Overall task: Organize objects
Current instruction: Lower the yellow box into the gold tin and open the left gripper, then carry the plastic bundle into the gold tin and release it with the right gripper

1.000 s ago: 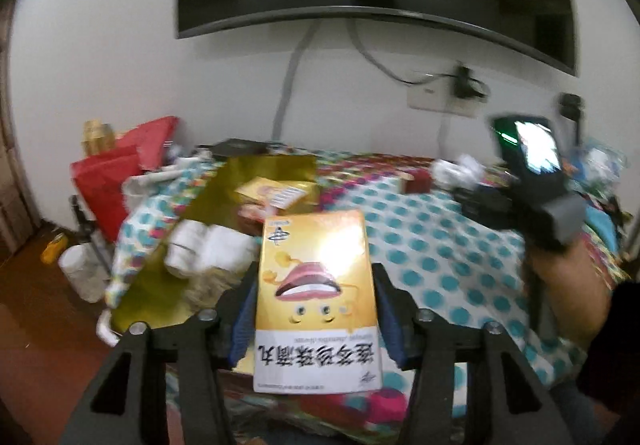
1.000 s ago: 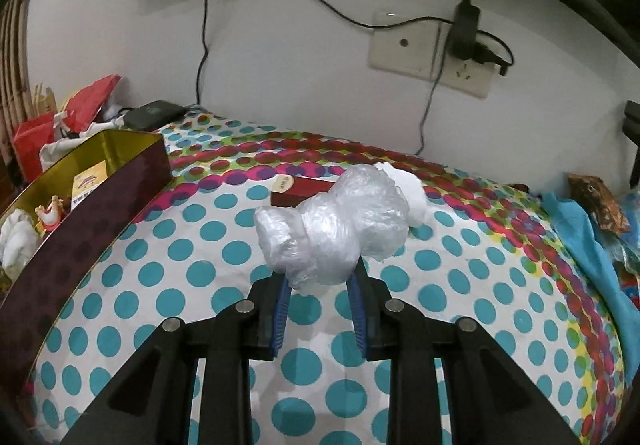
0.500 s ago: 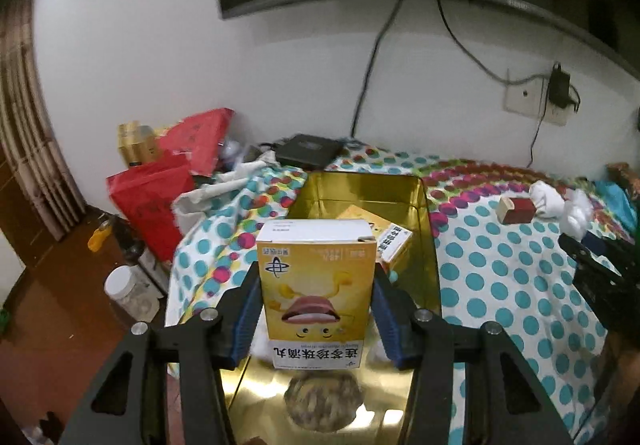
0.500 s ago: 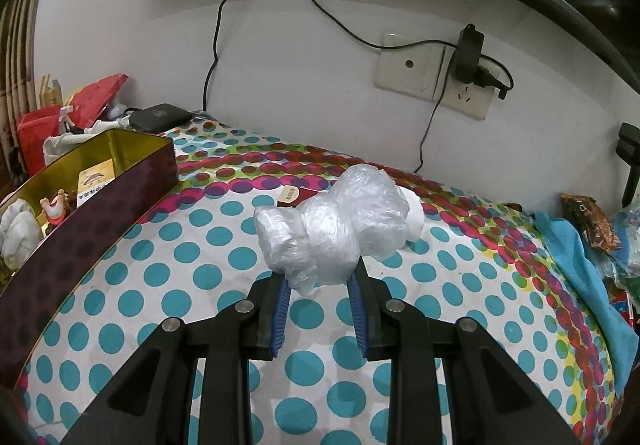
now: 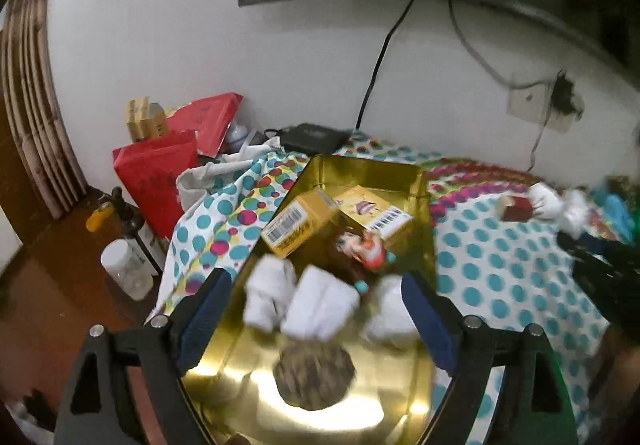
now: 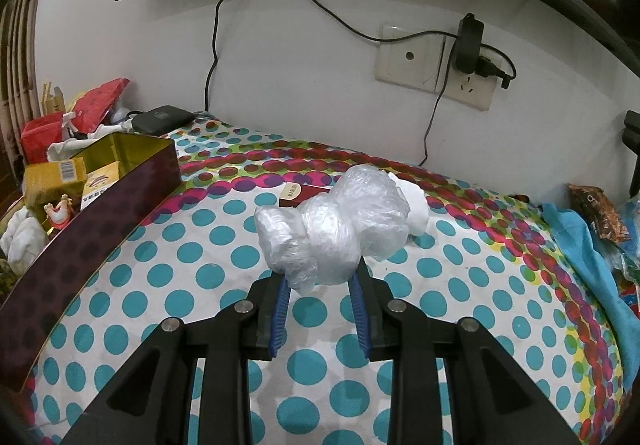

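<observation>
The yellow box lies tilted inside the gold tin at frame centre, free of the left gripper, whose jaws have just spread wide and empty. The right gripper pinches a crumpled plastic bag above the dotted cloth

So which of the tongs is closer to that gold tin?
Left. The left tongs hang open right over the gold tin; the right tongs, shut on a plastic bundle, sit off to its side above the dotted cloth.
</observation>
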Tool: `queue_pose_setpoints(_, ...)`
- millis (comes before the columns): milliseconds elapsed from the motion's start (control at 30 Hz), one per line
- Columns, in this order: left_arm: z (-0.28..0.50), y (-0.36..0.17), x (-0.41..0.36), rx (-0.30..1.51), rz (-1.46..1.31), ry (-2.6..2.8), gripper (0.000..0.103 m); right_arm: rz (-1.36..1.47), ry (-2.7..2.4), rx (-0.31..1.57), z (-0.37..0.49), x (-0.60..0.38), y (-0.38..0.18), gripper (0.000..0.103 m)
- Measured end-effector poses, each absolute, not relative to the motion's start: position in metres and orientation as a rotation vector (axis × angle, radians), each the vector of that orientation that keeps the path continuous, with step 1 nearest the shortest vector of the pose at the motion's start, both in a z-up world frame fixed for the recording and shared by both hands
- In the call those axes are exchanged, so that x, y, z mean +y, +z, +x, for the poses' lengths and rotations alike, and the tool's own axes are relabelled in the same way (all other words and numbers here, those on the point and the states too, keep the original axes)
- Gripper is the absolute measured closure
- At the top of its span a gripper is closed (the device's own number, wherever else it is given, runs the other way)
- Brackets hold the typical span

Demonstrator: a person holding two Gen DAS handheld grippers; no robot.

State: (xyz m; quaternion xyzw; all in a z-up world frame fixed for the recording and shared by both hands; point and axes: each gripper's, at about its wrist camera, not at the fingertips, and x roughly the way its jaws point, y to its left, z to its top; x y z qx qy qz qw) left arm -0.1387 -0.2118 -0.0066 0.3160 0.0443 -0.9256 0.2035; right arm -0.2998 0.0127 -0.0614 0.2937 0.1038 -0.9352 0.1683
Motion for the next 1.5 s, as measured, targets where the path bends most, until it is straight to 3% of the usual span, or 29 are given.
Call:
queue_pose_setpoints(533, -0.063, -0.038, -0.133, -0.077, 0.758, -2.666, 0.014, 0.819, -2.663, 0.311, -0.299, 0.011, -0.061, 0.075)
queue_pose_setpoints(1167, -0.045, -0.045, -0.211, 0.217, 0.732, -2.379, 0.014, 0.836, -2.637, 0.521, -0.293, -0.014, -0.069, 0.074)
queue_pose_setpoints(1500, -0.044, -0.049, -0.216, 0.262, 0.764, -2.37, 0.014, 0.761, -2.545, 0.426, -0.261, -0.061, -0.039, 0.074)
